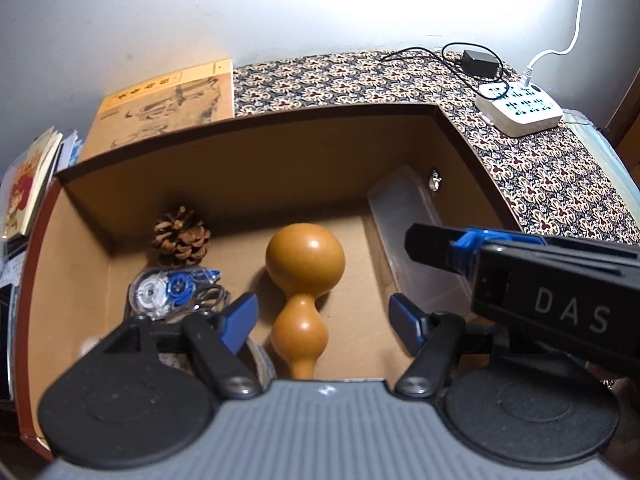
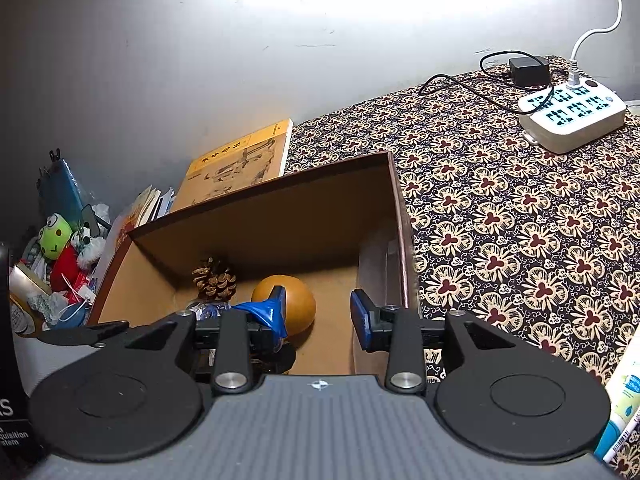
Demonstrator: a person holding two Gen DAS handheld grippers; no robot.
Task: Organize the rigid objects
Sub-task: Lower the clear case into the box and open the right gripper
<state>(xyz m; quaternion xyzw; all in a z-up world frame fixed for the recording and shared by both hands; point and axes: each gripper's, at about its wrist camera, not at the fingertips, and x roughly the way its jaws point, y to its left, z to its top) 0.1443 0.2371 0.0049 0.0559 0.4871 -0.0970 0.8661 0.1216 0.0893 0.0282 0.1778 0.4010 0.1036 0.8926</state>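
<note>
Tan gourd (image 1: 304, 296) lies on the cardboard box (image 1: 256, 168) floor, straight ahead of the left gripper (image 1: 320, 320), long axis running along its fingers, neck nearest. Both grippers are spread and empty; the right gripper (image 2: 318, 314) hangs higher.

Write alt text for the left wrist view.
An open left hand-held gripper hovers over a brown cardboard box holding a tan gourd, pine cone, correction tape and clear plastic case. The right hand-held gripper intrudes from the right.
</note>
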